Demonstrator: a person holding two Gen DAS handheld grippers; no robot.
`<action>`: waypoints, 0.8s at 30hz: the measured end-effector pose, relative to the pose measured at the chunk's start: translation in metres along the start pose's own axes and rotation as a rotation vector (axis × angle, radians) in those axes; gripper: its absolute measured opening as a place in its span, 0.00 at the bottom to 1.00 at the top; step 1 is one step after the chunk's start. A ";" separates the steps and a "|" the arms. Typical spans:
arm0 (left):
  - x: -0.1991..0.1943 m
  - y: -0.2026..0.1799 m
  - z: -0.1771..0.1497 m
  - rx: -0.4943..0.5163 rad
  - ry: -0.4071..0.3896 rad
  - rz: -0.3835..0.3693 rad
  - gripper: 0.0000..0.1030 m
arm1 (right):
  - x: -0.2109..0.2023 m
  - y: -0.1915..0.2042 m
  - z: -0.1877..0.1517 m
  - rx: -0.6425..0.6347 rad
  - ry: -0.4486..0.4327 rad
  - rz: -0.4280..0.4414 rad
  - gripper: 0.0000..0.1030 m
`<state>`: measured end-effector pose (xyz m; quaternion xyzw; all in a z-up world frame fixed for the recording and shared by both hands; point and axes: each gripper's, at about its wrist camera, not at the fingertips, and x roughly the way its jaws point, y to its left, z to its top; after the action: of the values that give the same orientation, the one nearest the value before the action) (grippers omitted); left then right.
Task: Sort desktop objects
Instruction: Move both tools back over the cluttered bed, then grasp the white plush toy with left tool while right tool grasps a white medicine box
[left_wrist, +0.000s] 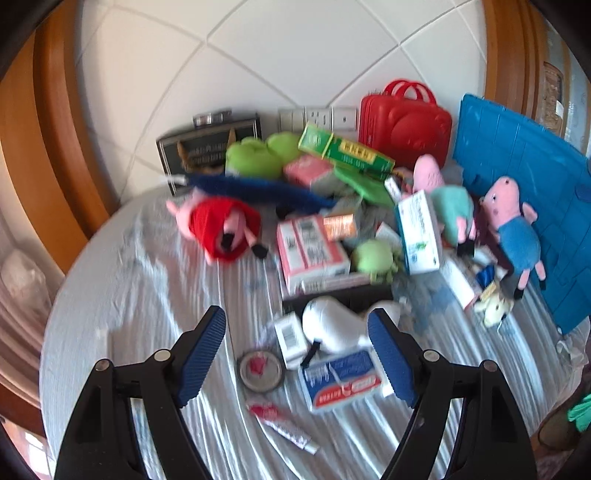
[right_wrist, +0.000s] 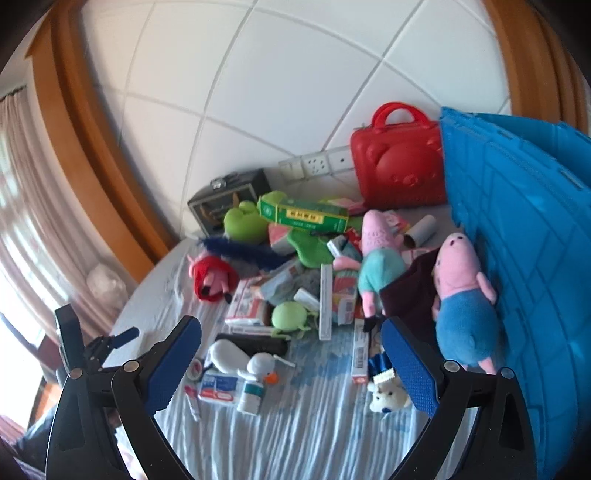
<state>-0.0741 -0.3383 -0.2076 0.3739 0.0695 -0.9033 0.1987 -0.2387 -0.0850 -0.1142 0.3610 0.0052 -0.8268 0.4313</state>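
I am holding both the left gripper and the right gripper wide open and empty above the clutter at frame centre, lining up squarely on the white plush before closing.
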 end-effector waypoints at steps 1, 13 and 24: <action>0.003 0.001 -0.008 -0.008 0.012 0.000 0.77 | 0.008 0.001 0.000 -0.019 0.016 -0.003 0.97; 0.073 -0.010 -0.004 -0.011 0.060 -0.176 0.77 | 0.112 -0.007 0.001 -0.066 0.192 0.035 0.97; 0.136 -0.017 -0.017 0.001 0.162 -0.294 0.69 | 0.174 -0.016 -0.001 -0.052 0.298 0.019 0.97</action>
<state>-0.1574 -0.3596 -0.3152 0.4313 0.1390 -0.8895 0.0579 -0.3139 -0.1981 -0.2243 0.4686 0.0869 -0.7595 0.4428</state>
